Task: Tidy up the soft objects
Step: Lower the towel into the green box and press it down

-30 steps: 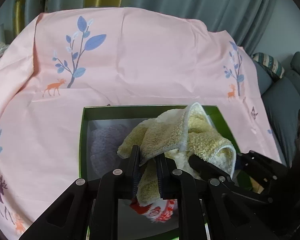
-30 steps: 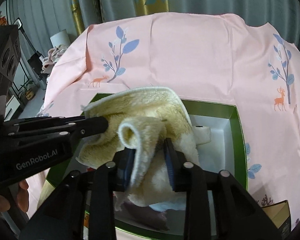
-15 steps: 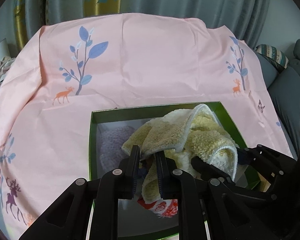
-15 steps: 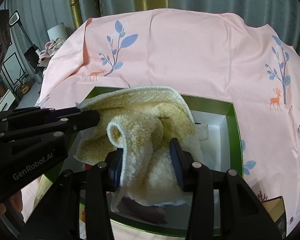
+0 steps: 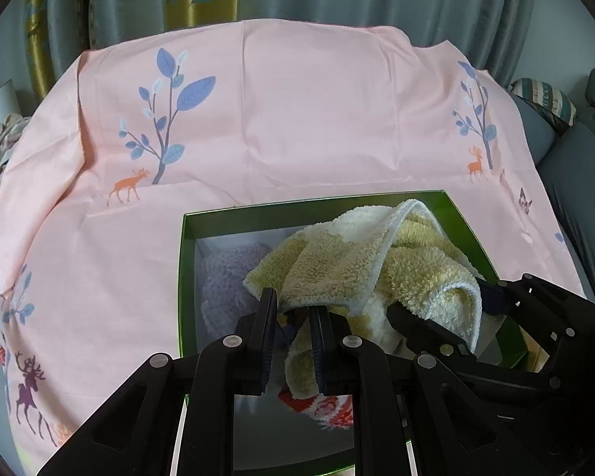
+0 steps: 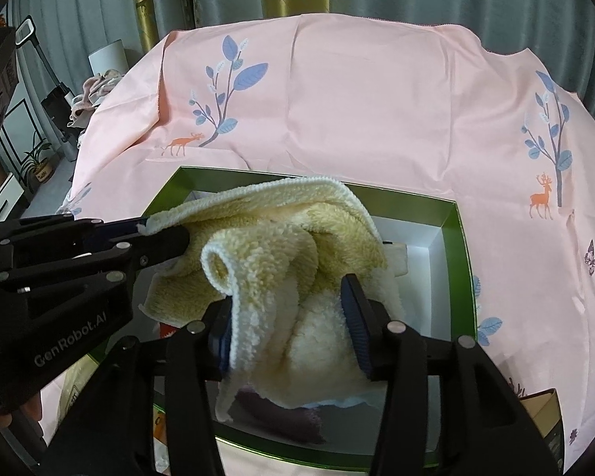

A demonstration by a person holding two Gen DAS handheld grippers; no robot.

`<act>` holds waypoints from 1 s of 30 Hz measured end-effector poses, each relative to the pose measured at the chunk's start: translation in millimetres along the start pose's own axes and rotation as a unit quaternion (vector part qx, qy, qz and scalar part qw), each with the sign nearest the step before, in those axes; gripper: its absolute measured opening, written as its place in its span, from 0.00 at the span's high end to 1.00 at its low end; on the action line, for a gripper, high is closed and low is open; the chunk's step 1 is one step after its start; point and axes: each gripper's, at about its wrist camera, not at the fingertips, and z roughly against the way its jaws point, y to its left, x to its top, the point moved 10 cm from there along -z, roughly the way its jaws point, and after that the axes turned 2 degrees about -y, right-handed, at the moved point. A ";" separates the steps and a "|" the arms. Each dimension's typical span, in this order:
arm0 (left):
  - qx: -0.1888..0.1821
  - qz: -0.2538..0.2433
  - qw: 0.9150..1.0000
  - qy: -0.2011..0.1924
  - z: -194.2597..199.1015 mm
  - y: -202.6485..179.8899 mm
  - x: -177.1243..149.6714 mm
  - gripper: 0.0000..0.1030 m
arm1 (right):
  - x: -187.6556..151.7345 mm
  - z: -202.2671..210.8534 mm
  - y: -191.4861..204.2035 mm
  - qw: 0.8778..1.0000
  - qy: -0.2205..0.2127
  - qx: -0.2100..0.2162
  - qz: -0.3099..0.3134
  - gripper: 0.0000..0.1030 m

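Our left gripper (image 5: 291,313) pinches the yellow towel (image 5: 377,265) over the green box (image 5: 186,277). Our right gripper (image 6: 289,321) has been opening, its fingers (image 6: 355,317) spread loosely around the towel's bunch.

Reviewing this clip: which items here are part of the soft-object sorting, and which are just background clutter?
In the job: yellow towel, green box, lilac knit item, red patterned cloth, dark purple cloth.

Lying about: pink sheet, striped cushion, potted plant, clothes heap.
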 end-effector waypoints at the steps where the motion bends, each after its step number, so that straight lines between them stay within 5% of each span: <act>1: 0.000 0.000 1.000 0.001 -0.5 0.1 -0.3 0.86 | 0.0 -0.4 -0.1 1.000 0.000 0.000 0.000 0.55; 30: 0.010 0.001 1.000 0.029 -13.1 3.4 -8.6 0.86 | -4.4 1.1 -6.3 0.999 0.010 -0.021 0.022 0.49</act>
